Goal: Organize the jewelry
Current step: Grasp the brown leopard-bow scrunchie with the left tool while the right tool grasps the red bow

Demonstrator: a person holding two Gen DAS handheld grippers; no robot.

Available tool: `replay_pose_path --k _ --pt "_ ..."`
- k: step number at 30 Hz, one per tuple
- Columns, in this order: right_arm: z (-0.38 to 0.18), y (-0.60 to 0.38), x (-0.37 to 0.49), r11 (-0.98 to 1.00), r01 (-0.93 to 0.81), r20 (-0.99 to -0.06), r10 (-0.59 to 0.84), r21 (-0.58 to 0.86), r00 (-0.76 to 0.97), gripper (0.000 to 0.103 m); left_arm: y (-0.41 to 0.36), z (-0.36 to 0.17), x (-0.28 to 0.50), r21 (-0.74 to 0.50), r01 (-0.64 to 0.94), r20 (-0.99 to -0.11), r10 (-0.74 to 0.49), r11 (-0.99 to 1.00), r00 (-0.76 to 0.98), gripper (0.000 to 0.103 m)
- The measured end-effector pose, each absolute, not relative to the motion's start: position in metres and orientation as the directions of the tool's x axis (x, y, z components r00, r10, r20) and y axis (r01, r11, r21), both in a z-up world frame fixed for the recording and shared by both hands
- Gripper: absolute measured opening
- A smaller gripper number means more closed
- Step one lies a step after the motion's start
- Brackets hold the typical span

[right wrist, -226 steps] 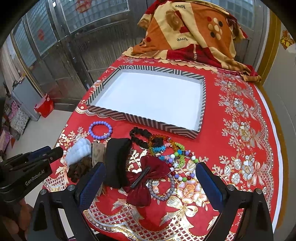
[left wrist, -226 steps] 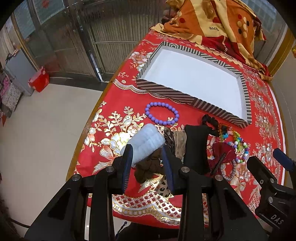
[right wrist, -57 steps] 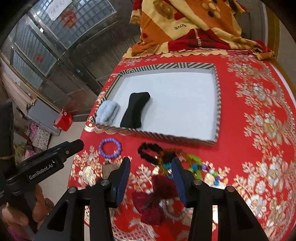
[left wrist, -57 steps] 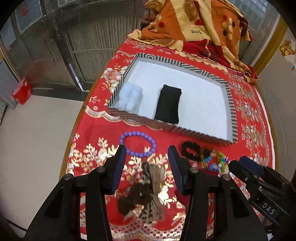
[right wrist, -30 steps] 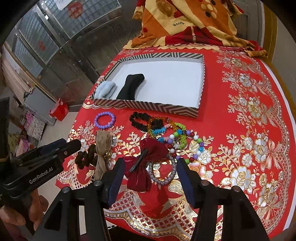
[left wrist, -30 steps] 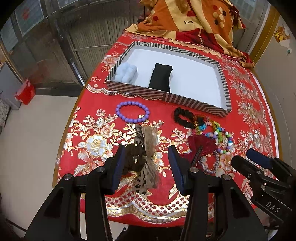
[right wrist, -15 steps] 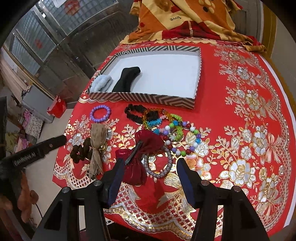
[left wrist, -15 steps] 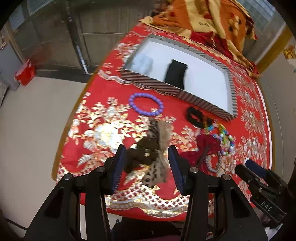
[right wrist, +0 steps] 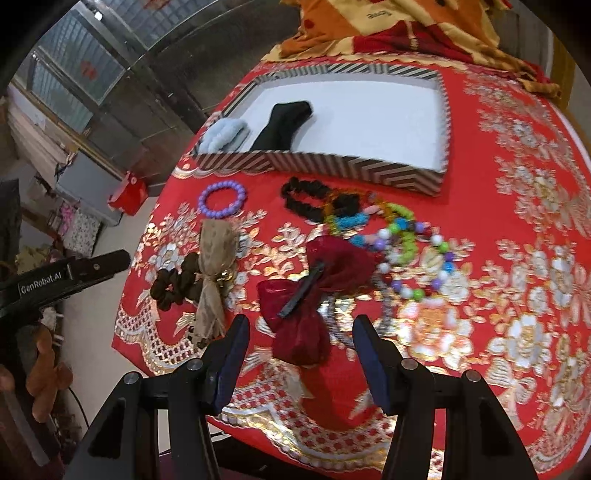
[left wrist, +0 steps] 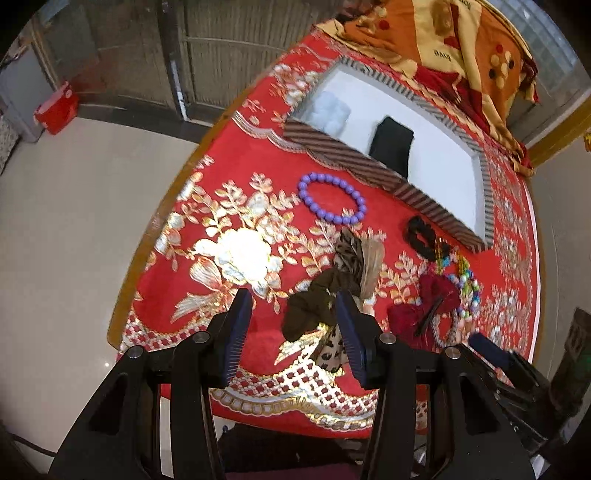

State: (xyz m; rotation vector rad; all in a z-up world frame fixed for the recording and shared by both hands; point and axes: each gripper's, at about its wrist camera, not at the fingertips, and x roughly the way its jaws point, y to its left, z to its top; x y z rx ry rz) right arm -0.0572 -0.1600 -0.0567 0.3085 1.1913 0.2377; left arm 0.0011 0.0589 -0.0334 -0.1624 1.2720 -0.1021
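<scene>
My left gripper (left wrist: 291, 321) is open and empty, low over the table's front edge, with a dark brown scrunchie (left wrist: 314, 302) and a leopard-print bow (left wrist: 358, 258) just ahead between its fingers. My right gripper (right wrist: 299, 354) is open and empty, just in front of a dark red bow clip (right wrist: 314, 288). A purple bead bracelet (left wrist: 330, 197) lies near the striped tray (left wrist: 332, 147), which holds a pale blue fluffy item (left wrist: 328, 112) and a black item (left wrist: 391, 144). A black scrunchie (right wrist: 306, 195) and several colourful bead bracelets (right wrist: 399, 236) lie right of centre.
The table has a red and gold embroidered cloth (left wrist: 229, 251); its front edge is right under both grippers. An orange patterned blanket (right wrist: 388, 26) is piled at the far end. The floor and a red box (left wrist: 55, 109) lie to the left.
Both grippers have dropped lower and closer to the items at the front of the table. The left one now frames the brown scrunchie, the right one the red bow clip. Both stay open.
</scene>
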Motion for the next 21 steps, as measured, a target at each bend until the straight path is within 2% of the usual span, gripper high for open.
replay_pose_path --k 5,13,21 --pt "-0.065 -0.15 -0.049 0.928 -0.038 -0.865 0.359 0.369 0.352 0.055 0.054 -0.043 0.001 -0.179 0.017 -0.949 -0.177 0.984 0.26 0.046" --pt "-0.083 -0.145 -0.029 0.927 -0.018 -0.873 0.36 0.375 0.331 0.049 0.05 -0.051 0.007 -0.17 0.043 -0.955 -0.175 0.985 0.24 0.046" --pt "-0.091 -0.133 -0.007 0.938 -0.048 -0.883 0.341 0.344 0.322 0.048 0.051 -0.058 0.014 -0.166 0.045 -0.961 -0.171 0.985 0.217 0.047"
